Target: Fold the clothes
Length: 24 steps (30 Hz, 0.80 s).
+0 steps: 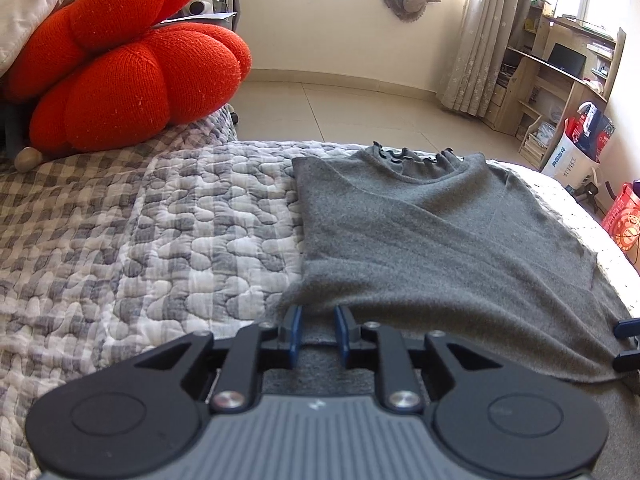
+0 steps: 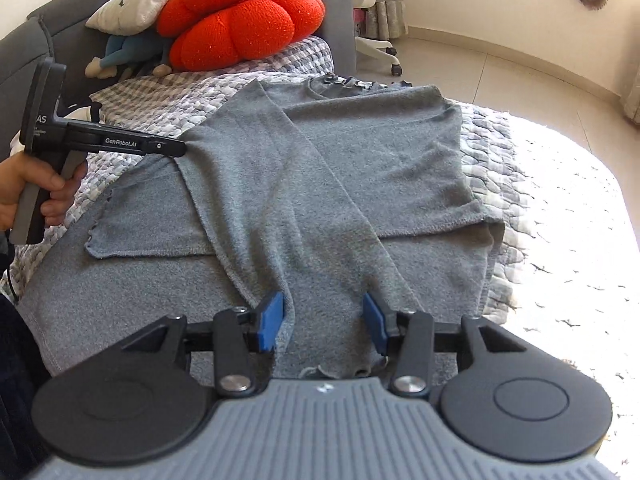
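Note:
A grey knit sweater [image 1: 420, 220] with a ruffled collar [image 1: 412, 158] lies on the quilted bed; it also shows in the right wrist view [image 2: 360, 152] with both sleeves folded across its front. My left gripper [image 1: 318, 330] has its blue pads a little apart with the sweater's left edge draped over their tips; in the right wrist view it [image 2: 182, 148] touches the folded left sleeve. My right gripper [image 2: 324, 322] is open, its pads on either side of the sleeve end [image 2: 320, 344]. Its fingertips [image 1: 626, 340] peek in at the left wrist view's right edge.
A red knit pumpkin cushion [image 1: 120, 68] and a white pillow [image 2: 136, 0] sit at the head of the checked quilt [image 1: 140, 220]. A stuffed toy [image 2: 120, 54] lies beside them. Beyond the bed edge are tiled floor [image 1: 340, 108], a wooden desk [image 1: 560, 80] and an office chair [image 2: 372, 0].

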{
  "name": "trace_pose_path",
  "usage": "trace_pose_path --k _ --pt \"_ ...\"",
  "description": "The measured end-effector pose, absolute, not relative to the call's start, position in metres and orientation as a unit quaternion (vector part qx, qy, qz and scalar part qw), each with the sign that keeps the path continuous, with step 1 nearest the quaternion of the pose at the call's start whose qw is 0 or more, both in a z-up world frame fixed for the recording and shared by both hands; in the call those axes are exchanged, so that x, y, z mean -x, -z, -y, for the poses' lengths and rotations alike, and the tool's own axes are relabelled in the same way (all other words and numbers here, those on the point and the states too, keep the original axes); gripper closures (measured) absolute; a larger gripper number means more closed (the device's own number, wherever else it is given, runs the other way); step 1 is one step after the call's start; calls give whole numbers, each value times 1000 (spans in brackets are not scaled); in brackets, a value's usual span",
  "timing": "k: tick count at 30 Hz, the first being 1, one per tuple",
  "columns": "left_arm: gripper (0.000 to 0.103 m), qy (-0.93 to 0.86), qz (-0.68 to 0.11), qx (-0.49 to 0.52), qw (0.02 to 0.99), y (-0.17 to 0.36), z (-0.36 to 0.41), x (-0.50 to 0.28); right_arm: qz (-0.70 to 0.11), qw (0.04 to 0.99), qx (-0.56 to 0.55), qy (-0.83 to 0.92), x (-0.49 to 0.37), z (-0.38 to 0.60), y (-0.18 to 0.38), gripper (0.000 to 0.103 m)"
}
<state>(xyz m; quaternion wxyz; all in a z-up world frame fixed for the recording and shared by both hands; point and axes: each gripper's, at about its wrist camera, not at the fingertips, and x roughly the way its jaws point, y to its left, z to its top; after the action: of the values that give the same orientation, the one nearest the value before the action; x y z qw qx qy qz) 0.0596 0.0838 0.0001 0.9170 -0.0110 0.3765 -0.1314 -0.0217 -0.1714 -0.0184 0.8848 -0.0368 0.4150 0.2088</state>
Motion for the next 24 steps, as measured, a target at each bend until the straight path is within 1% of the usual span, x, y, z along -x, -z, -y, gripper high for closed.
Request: trace_pose_path --k 7,10,12,13,14,15,16,18,19,24 --pt "84 147 -367 27 918 -11 -80 -51 -368 912 7 -182 20 185 8 52" --pt "84 177 -347 26 921 -20 -67 -40 -378 908 46 -176 14 169 18 52" --pt "84 185 -351 11 918 -17 -54 -38 -392 901 77 -172 9 160 27 53" --pt "84 185 -357 1 916 -13 -49 -38 -390 901 81 -174 9 160 28 58" --pt "84 182 -365 -9 913 -9 -44 -40 -389 901 86 -172 9 160 28 70" --pt "84 180 -370 -18 911 -5 -41 -41 -389 901 92 -167 9 161 27 77" --pt "84 179 -369 -25 912 -3 -39 -40 -389 902 98 -162 9 161 27 90" --pt "84 180 -370 -25 911 -3 -40 -41 -388 902 110 -152 10 162 26 94" --pt "84 180 -372 -22 910 -3 -42 -41 -388 903 116 -147 10 163 26 97" --pt "84 181 -379 -17 908 -4 -45 -41 -383 904 148 -116 10 166 26 98"
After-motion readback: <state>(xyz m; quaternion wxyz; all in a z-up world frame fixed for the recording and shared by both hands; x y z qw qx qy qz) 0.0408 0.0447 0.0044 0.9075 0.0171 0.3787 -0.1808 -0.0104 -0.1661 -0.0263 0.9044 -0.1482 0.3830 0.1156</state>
